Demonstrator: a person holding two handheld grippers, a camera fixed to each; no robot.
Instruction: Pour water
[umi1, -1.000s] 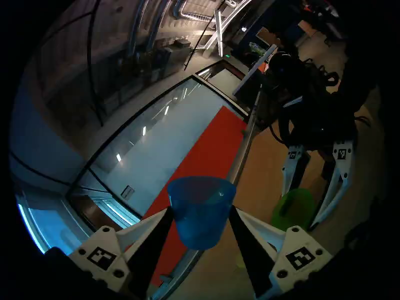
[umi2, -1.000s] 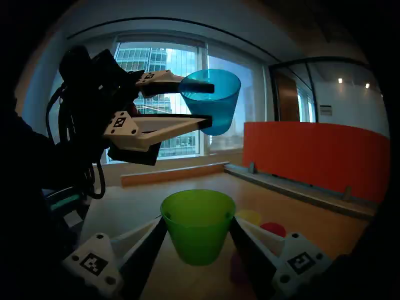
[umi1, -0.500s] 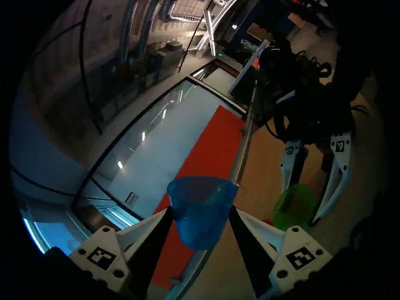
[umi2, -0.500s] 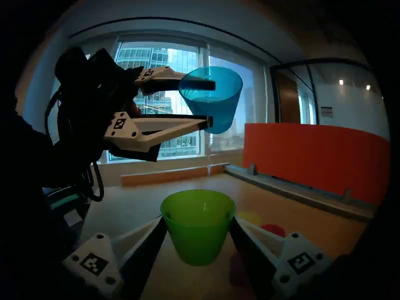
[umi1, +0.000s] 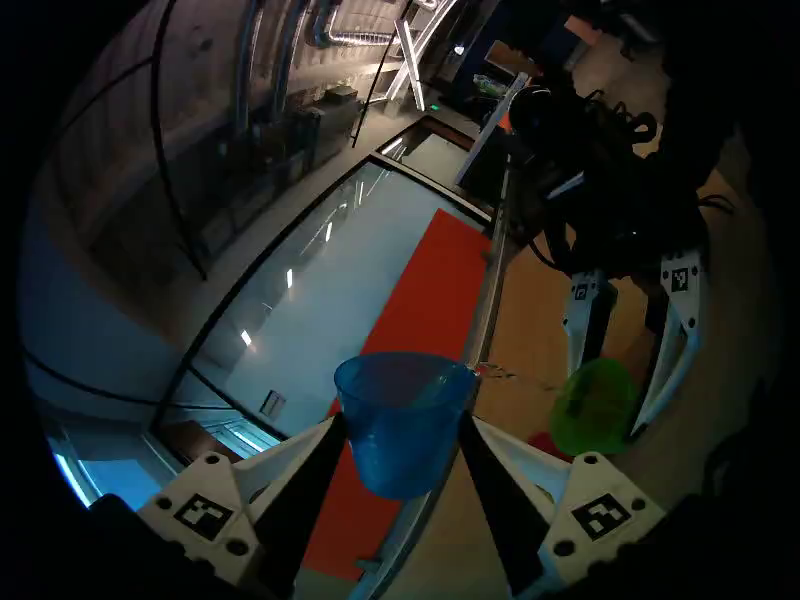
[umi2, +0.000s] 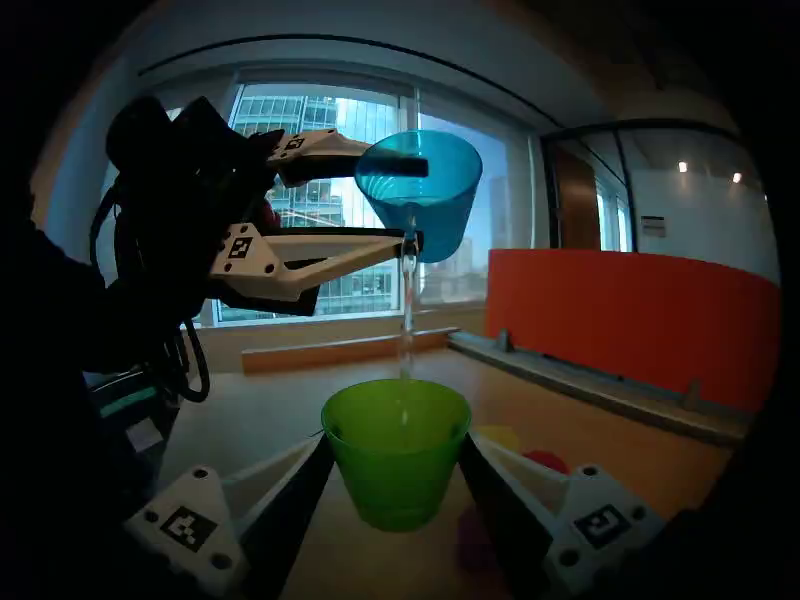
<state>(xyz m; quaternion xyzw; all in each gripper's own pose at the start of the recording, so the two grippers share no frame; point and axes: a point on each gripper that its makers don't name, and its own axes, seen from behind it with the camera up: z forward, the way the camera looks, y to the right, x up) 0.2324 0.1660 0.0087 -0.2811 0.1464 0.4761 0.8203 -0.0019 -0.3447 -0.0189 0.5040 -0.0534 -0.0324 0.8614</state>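
Observation:
My left gripper (umi1: 400, 450) is shut on a blue cup (umi1: 400, 425), held tilted. In the right gripper view the blue cup (umi2: 420, 195) hangs above, tipped toward me in the left gripper (umi2: 415, 205), and a thin stream of water (umi2: 406, 320) falls from its rim into the green cup (umi2: 397, 450). My right gripper (umi2: 397, 470) is shut on that green cup, holding it upright over the wooden table (umi2: 600, 440). In the left gripper view the green cup (umi1: 592, 405) sits between the right gripper's fingers (umi1: 682, 340) at the right.
An orange partition (umi2: 640, 310) with a metal rail runs along the table's far right side. Coloured coasters (umi2: 520, 445) lie on the table behind the green cup. Large windows (umi2: 320, 210) stand at the back. A person's dark sleeve (umi2: 60, 330) and cables are at the left.
The blue cup has tipped further and a stream of water now runs from it into the green cup. The green cup has stayed in place.

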